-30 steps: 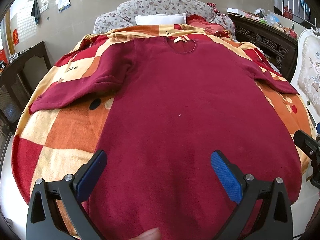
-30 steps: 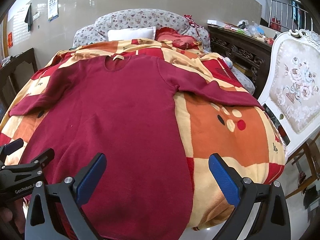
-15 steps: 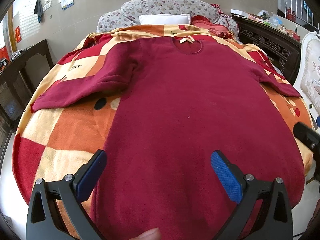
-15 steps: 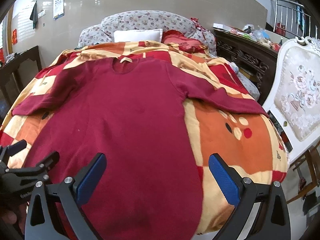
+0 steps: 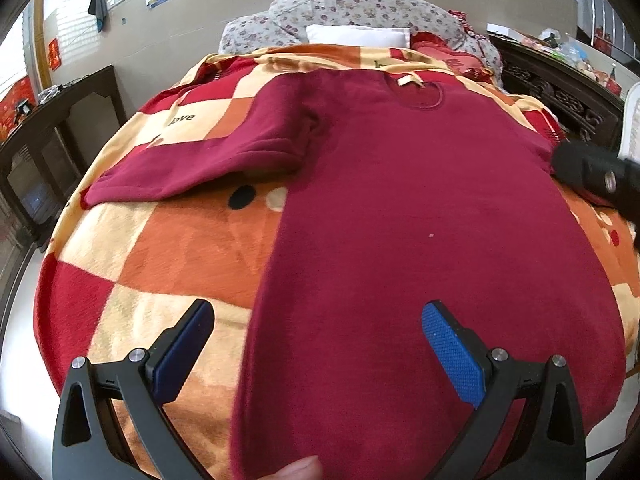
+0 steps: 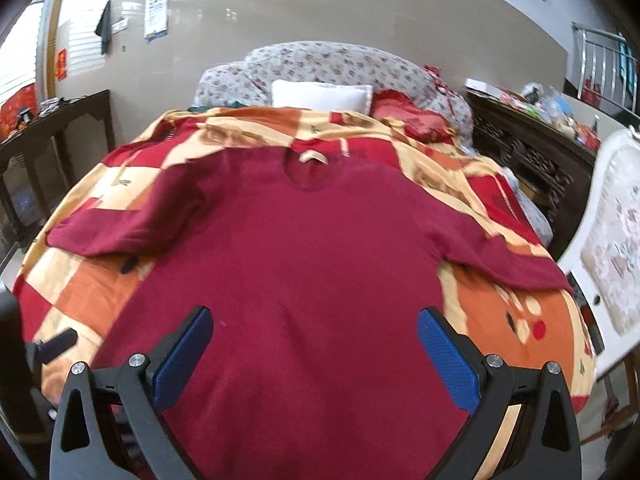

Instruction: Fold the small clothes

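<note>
A dark red long-sleeved top (image 5: 420, 208) (image 6: 304, 280) lies flat on the bed, neck hole far, hem near me, both sleeves spread out sideways. My left gripper (image 5: 318, 346) hangs open above the top's left hem edge; its blue pads hold nothing. My right gripper (image 6: 314, 348) is open too, above the lower middle of the top. The right gripper's black body (image 5: 596, 176) shows at the right edge of the left wrist view, over the right sleeve. The left sleeve (image 5: 200, 160) lies across the blanket.
An orange, red and cream checked blanket (image 5: 152, 248) covers the bed. Floral pillows (image 6: 328, 68) and a white pillow (image 6: 320, 96) lie at the head. Dark wooden furniture (image 6: 532, 156) stands right and left; a white upholstered chair (image 6: 616, 248) is at the right.
The left gripper has shifted leftward, now over the top's left edge. The right gripper has swung left and forward, from the top's right edge to its middle. Both stayed open.
</note>
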Action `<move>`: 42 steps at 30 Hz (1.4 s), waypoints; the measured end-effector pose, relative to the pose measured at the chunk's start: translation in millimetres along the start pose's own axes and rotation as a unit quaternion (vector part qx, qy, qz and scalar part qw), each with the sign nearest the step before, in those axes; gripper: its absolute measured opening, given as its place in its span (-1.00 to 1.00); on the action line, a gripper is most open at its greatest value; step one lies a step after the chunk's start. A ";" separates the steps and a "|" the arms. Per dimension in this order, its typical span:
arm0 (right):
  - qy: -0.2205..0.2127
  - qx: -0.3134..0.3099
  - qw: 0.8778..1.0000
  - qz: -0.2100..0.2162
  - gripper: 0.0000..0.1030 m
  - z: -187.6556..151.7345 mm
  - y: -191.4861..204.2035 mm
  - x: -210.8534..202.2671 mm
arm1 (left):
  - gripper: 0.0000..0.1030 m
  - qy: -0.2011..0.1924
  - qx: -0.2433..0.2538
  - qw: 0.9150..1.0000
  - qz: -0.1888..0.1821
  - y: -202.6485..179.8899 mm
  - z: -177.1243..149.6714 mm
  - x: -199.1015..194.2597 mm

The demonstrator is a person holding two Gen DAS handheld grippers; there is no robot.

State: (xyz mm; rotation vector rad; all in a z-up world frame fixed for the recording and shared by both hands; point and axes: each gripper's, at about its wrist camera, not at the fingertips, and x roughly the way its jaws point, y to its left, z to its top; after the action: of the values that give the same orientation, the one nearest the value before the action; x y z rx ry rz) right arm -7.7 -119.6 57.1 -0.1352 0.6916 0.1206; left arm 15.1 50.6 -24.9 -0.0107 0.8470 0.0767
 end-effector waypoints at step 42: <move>0.097 0.052 0.994 -0.009 1.00 -15.4 -93.9 147.0 | 1.00 0.057 -0.046 0.995 0.068 93.1 35.9 88.0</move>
State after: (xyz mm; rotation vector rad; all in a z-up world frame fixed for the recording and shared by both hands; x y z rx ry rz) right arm 109.5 -204.9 -41.1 -0.0537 0.8880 0.0535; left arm 93.3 150.5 -65.0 -0.0434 0.9568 0.2451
